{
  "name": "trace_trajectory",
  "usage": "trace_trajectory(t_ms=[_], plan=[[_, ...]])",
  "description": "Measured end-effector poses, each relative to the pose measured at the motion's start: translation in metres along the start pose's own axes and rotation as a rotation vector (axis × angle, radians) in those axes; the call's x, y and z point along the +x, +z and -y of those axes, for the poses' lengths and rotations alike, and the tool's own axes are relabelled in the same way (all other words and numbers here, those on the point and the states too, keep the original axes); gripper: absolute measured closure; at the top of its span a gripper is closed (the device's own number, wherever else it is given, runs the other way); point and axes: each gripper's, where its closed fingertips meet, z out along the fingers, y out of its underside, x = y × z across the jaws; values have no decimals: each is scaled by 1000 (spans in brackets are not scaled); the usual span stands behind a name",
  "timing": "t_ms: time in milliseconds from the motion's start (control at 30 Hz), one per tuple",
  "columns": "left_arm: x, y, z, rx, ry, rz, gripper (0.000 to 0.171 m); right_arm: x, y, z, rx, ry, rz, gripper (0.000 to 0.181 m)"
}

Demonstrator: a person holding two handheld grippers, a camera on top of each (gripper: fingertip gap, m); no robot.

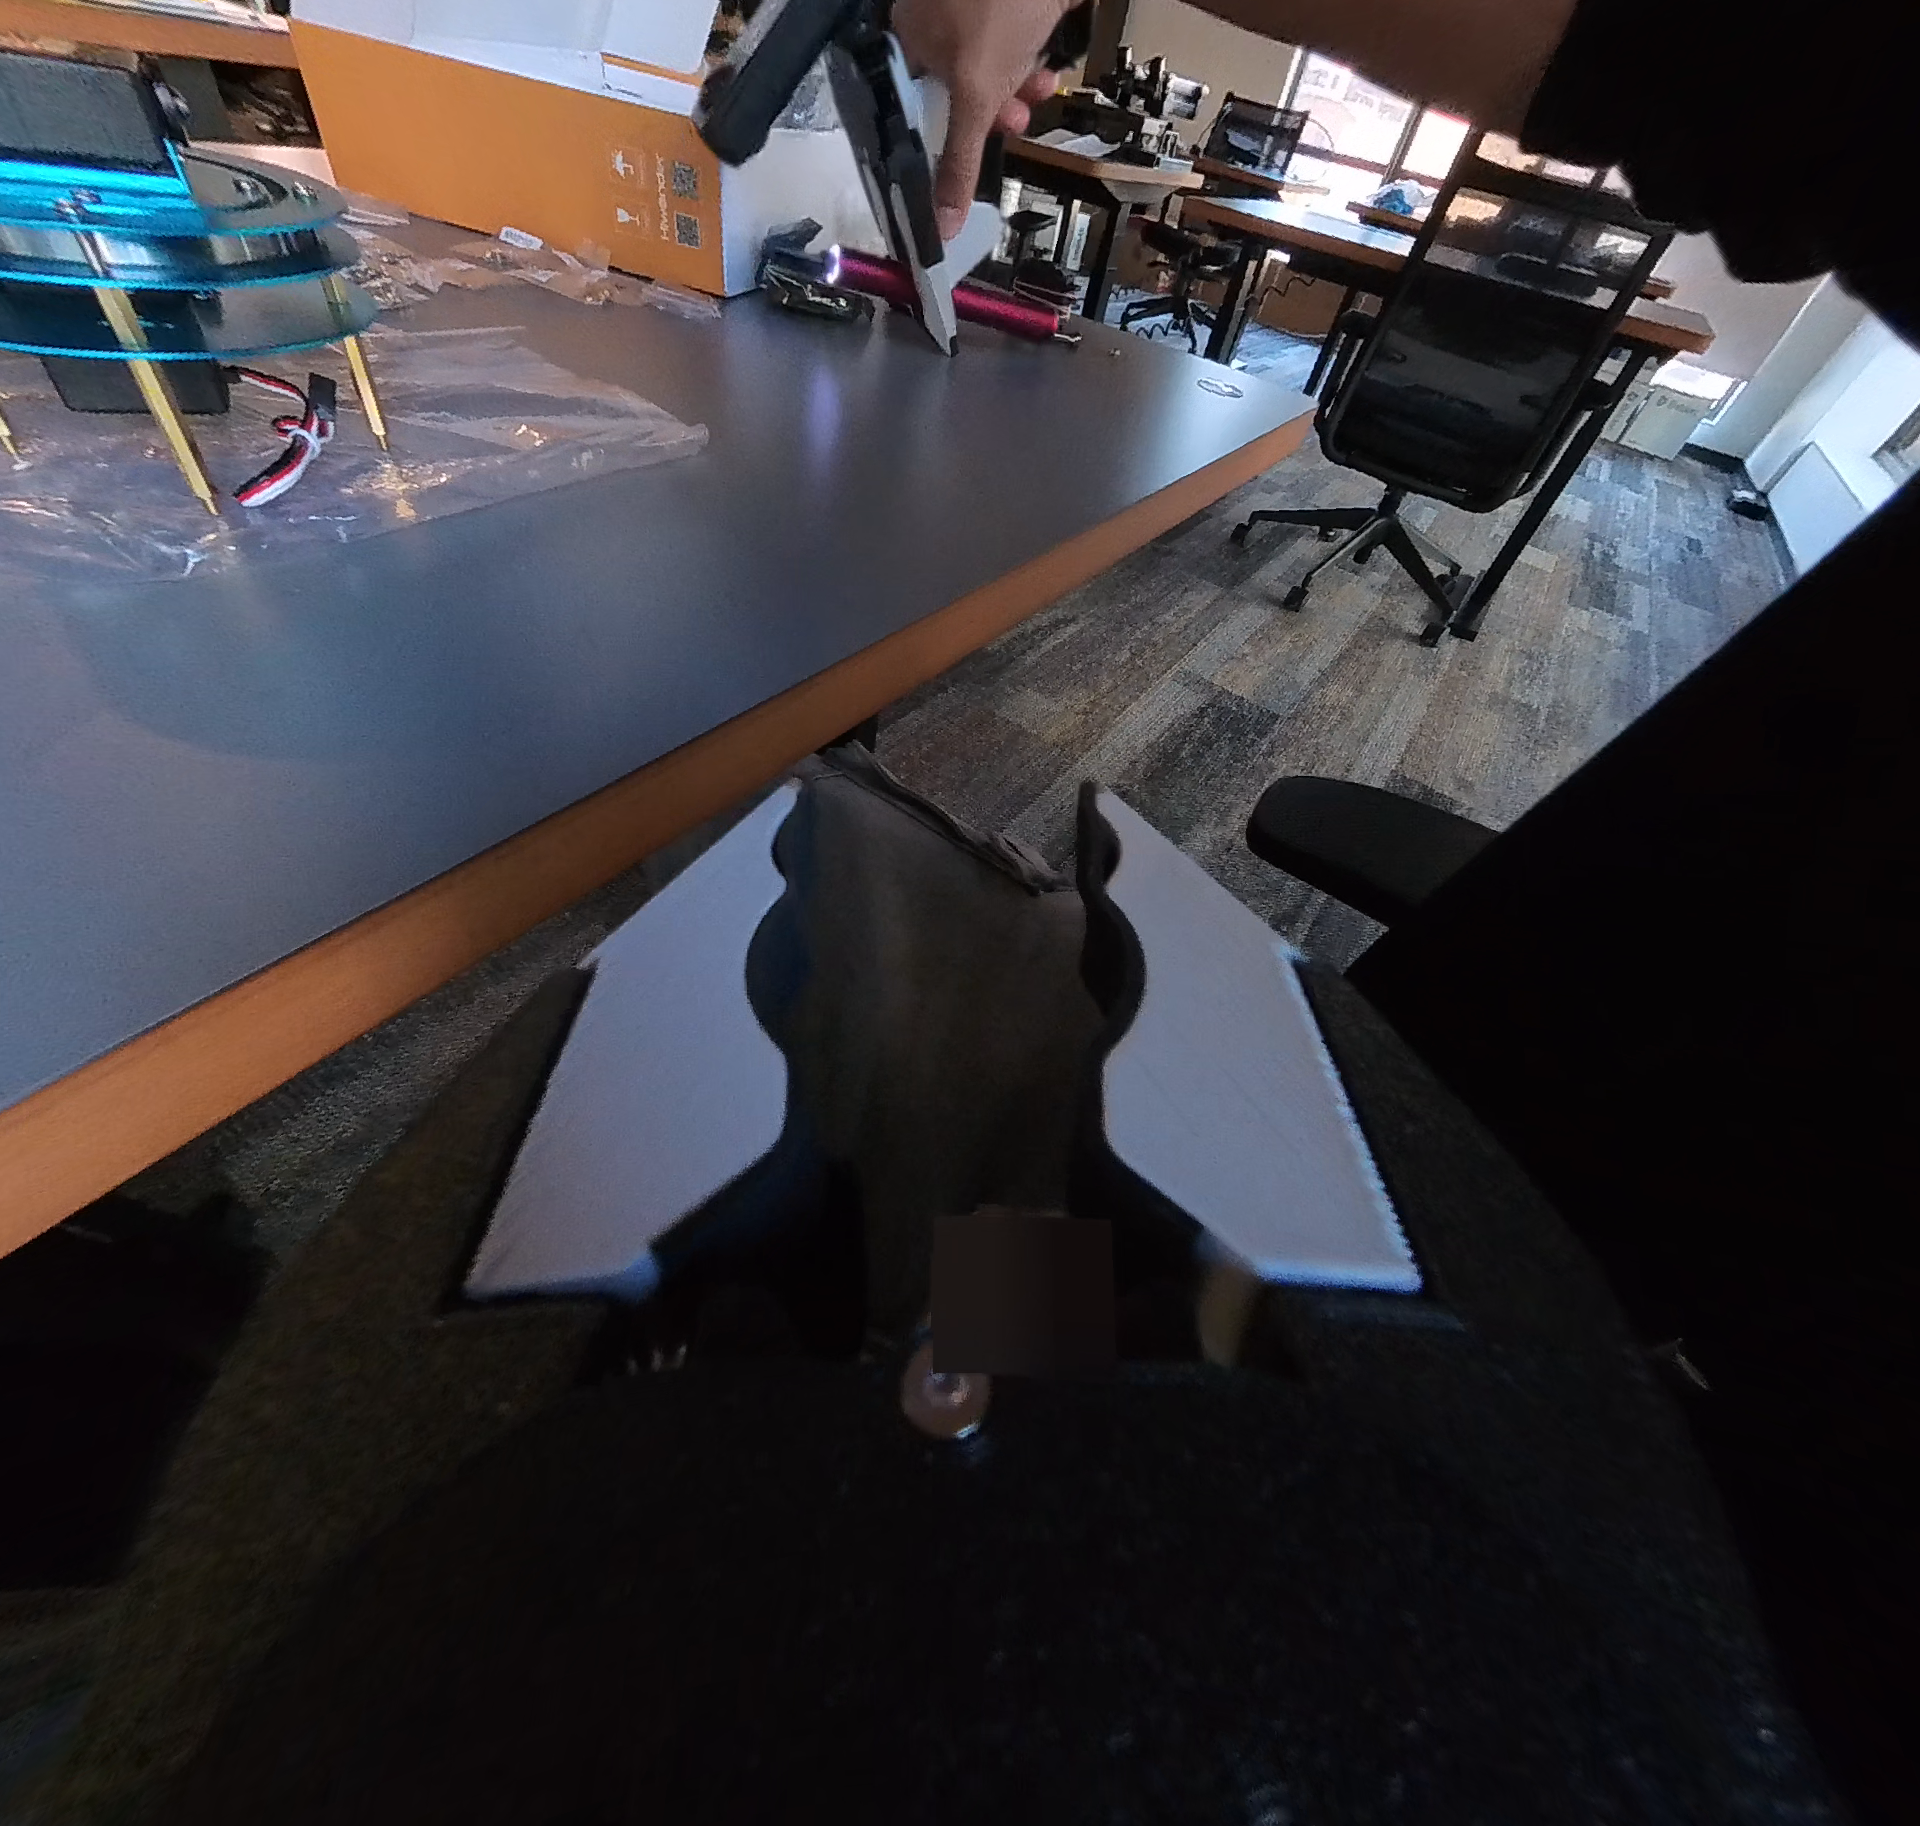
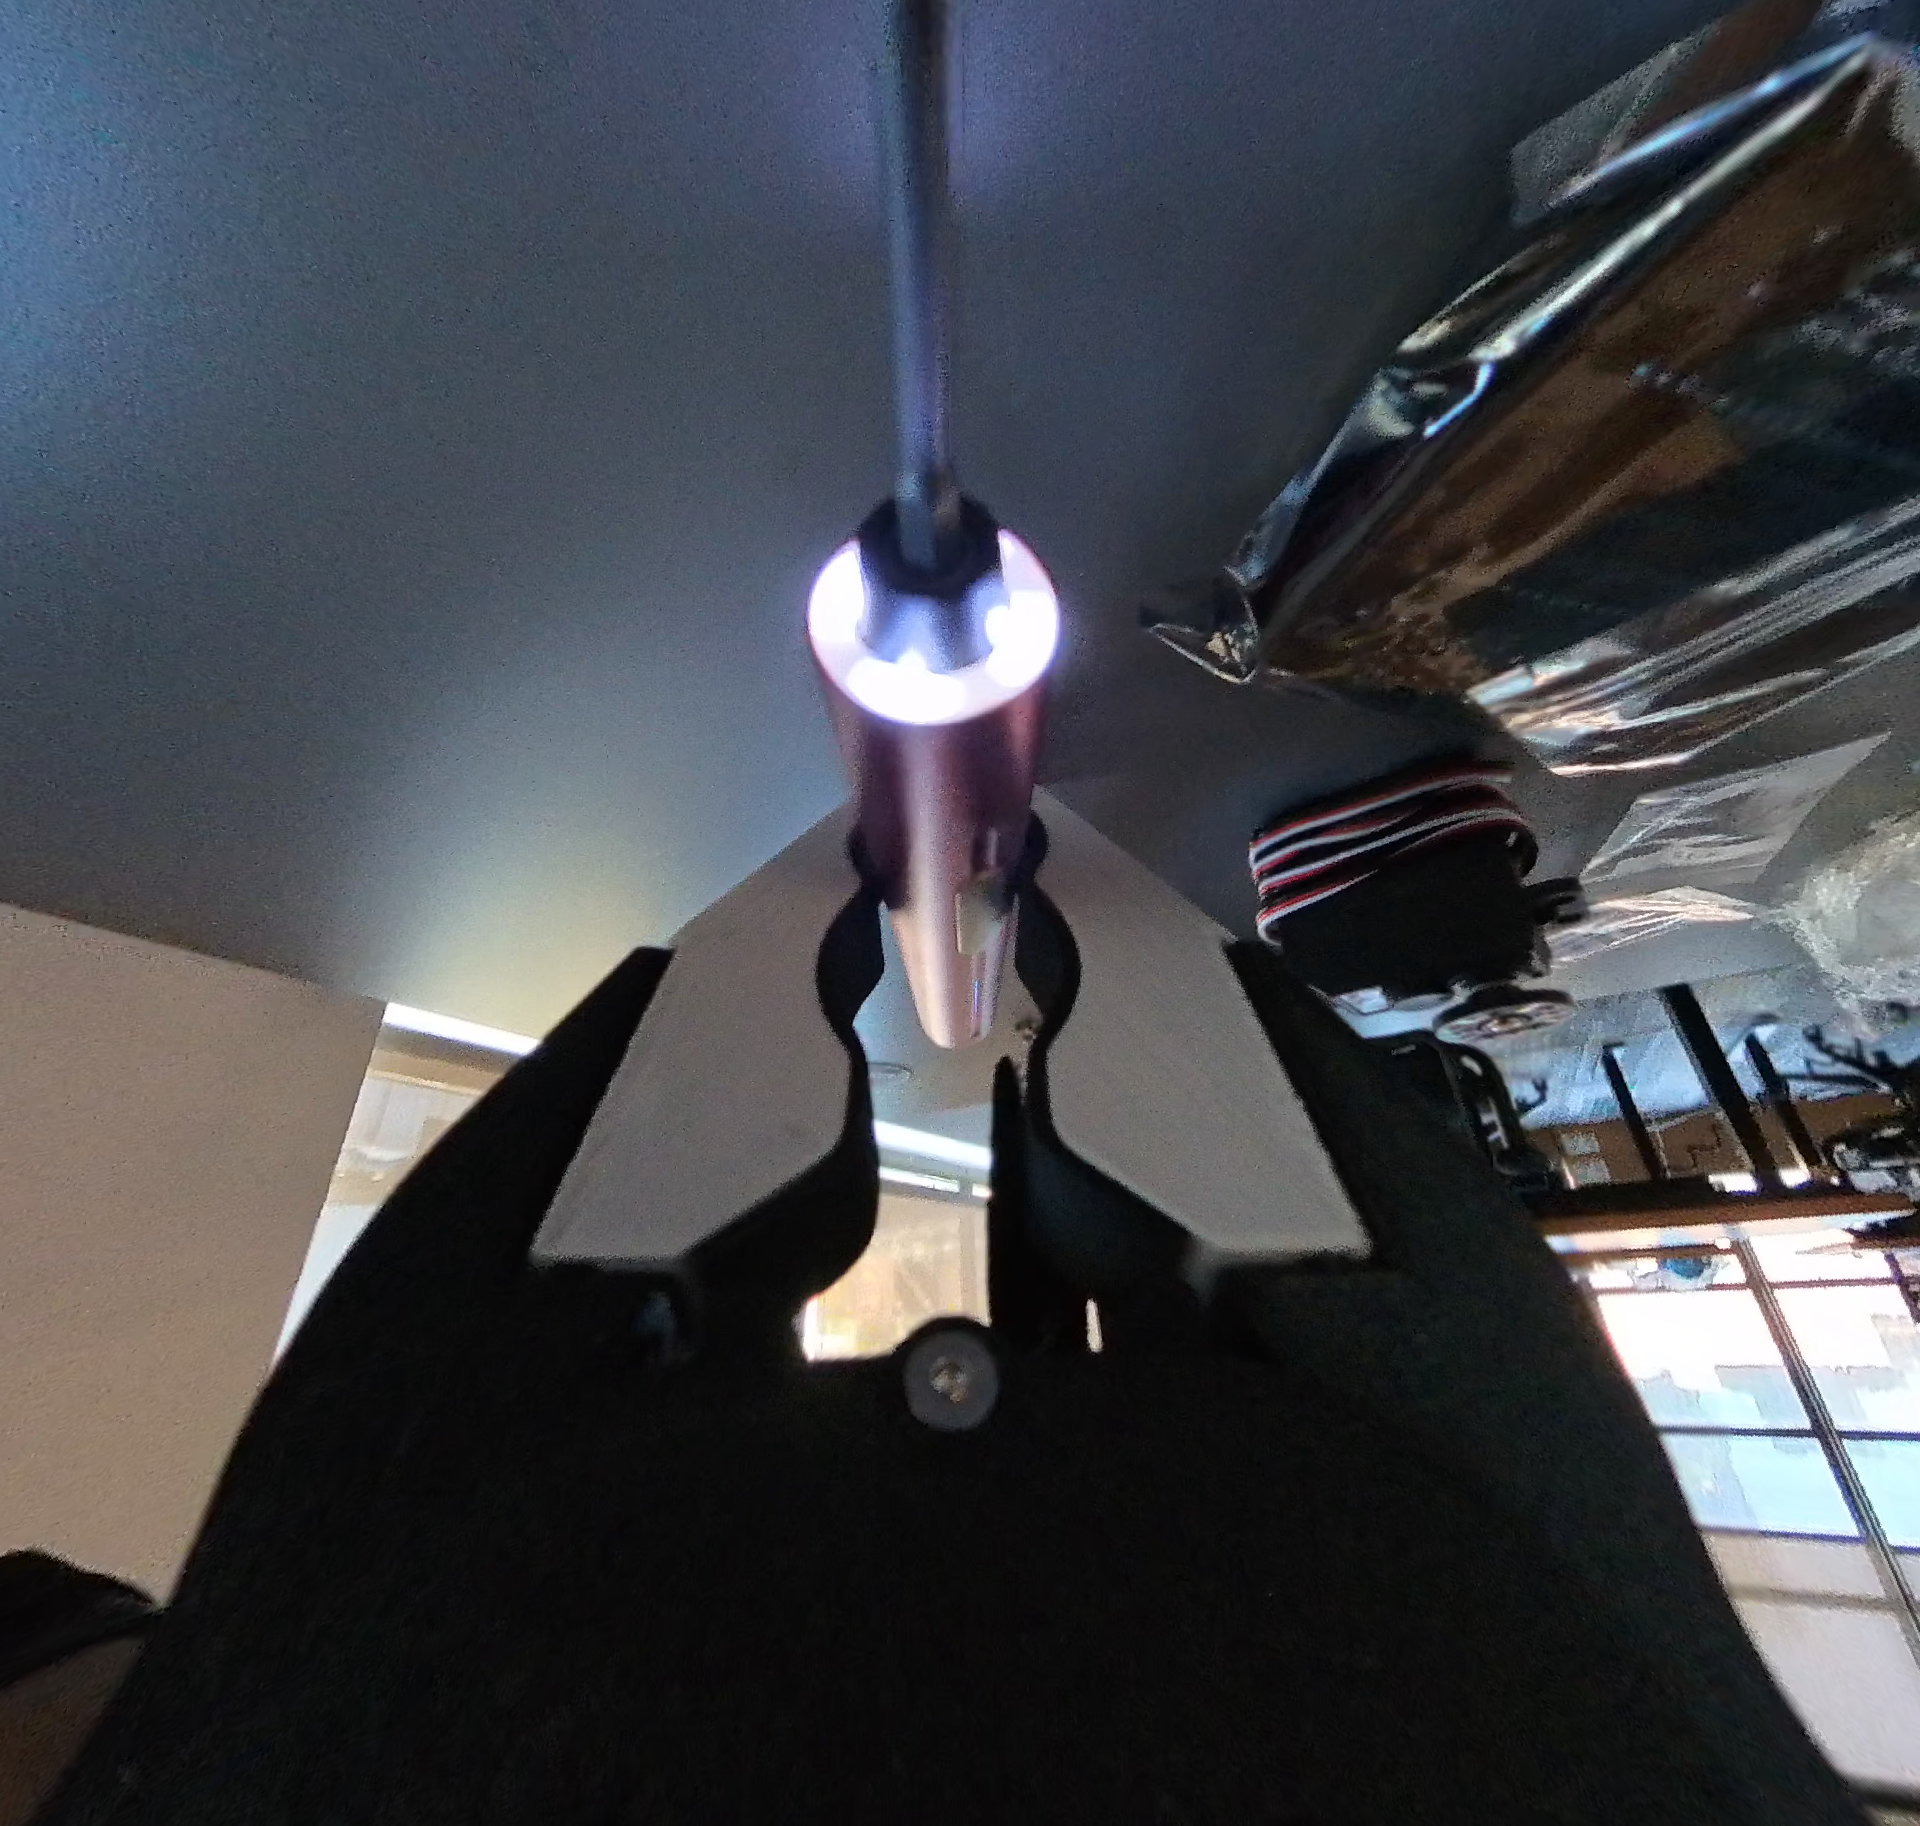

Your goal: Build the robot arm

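Right gripper [image 2: 940,872]: fingers clamped around lit red electric screwdriver [image 2: 935,737] over grey table [image 2: 416,322]
Left gripper [image 1: 940,841]: fingers apart, empty, beside table edge

Orange-and-white box [image 1: 499,103], office chair [image 1: 1455,405], plastic bag [image 1: 436,436]

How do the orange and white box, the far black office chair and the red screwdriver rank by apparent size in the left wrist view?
1. orange and white box
2. black office chair, close to the box and farther off, so unsure
3. red screwdriver, clearly smallest
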Motion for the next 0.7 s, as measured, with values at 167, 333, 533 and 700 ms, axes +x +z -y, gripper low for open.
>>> trace_trajectory(t_ms=[167, 333, 533, 700], plan=[[2, 9, -6, -19, -22, -30, 122, 0, 0, 0, 72, -32, 9, 163], [6, 13, -7, -30, -7, -39, 122, 0, 0, 0, 132, -49, 44, 163], [2, 13, -7, -27, -21, -31, 122, -3, -1, 0, 223, -42, 22, 160], [-1, 15, -6, -27, -23, -32, 122, -7, -1, 1, 290, -22, 52, 161]])
